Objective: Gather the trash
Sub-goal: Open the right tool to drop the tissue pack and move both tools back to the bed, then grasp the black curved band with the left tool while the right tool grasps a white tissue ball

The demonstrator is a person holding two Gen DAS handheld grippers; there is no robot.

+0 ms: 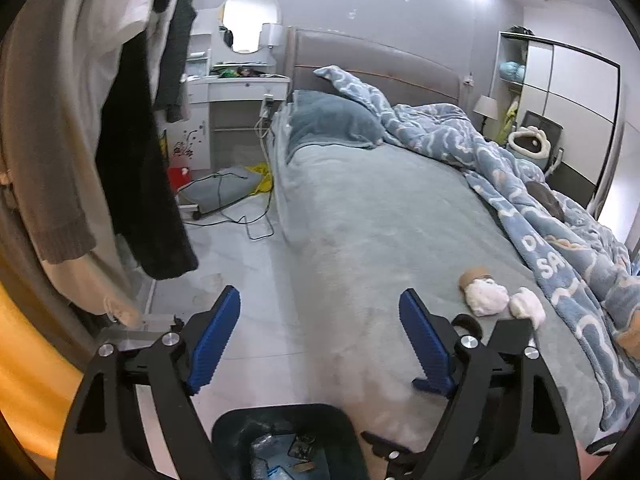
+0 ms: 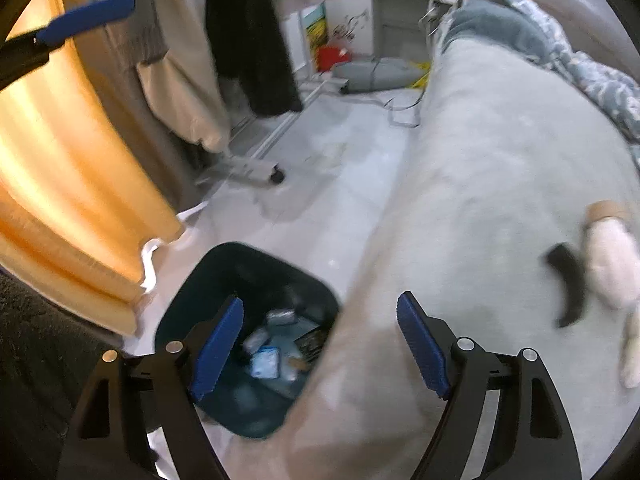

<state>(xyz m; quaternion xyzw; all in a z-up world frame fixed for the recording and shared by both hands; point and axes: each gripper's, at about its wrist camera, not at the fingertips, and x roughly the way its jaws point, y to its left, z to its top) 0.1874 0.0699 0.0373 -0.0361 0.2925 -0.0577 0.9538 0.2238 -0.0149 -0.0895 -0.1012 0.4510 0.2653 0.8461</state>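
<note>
Crumpled white tissues [image 1: 489, 299] and a brown cardboard roll [image 1: 473, 274] lie on the grey-blue bed sheet [image 1: 380, 220], right of my open, empty left gripper [image 1: 320, 320]. A second tissue wad [image 1: 527, 305] lies beside them. A dark blue trash bin [image 2: 256, 304] holding wrappers stands on the floor by the bed; my open, empty right gripper [image 2: 320, 332] hovers over its right rim. In the right wrist view the tissues [image 2: 612, 264], the roll [image 2: 606, 210] and a small curved black object [image 2: 568, 288] lie blurred at the right. The bin's rim [image 1: 280, 412] shows under the left gripper.
Clothes [image 1: 132, 160] hang on a rack at the left. An orange curtain [image 2: 68, 184] is beside the bin. A rumpled blue duvet [image 1: 540, 208] covers the bed's right side. A cushion and cables [image 1: 228, 192] lie on the floor near a white dresser [image 1: 236, 88].
</note>
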